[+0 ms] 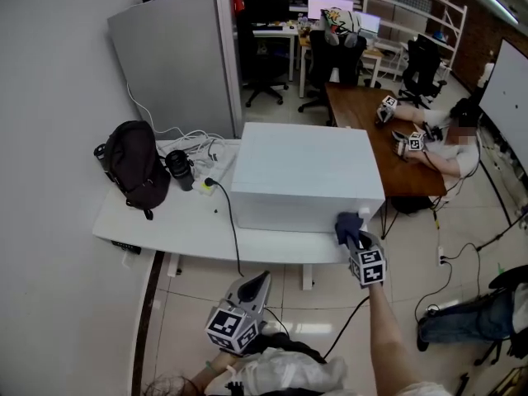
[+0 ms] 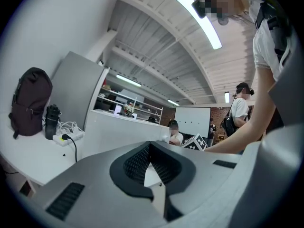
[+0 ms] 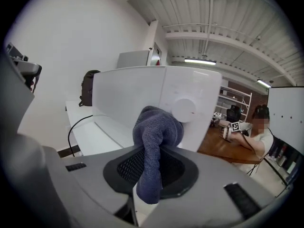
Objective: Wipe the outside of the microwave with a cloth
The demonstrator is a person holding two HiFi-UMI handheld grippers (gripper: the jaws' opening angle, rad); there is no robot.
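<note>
The white microwave (image 1: 305, 172) stands on the white desk (image 1: 165, 221); the right gripper view shows its front (image 3: 137, 94) with a round dial (image 3: 184, 109). My right gripper (image 1: 355, 238) is shut on a dark blue cloth (image 1: 348, 225), which is bunched against the microwave's lower right front corner. In the right gripper view the cloth (image 3: 154, 141) sticks up between the jaws of that gripper (image 3: 154, 165), just left of the dial. My left gripper (image 1: 256, 287) hangs low in front of the desk, away from the microwave (image 2: 128, 132). That gripper (image 2: 149, 148) is shut on nothing.
A black backpack (image 1: 136, 167), a black bottle (image 1: 180, 170) and a power strip with cables (image 1: 202, 151) lie left of the microwave. A black cord (image 1: 231, 229) runs over the desk's front edge. A grey partition (image 1: 177, 56) stands behind. A person (image 1: 450, 143) sits at the brown table (image 1: 371, 130).
</note>
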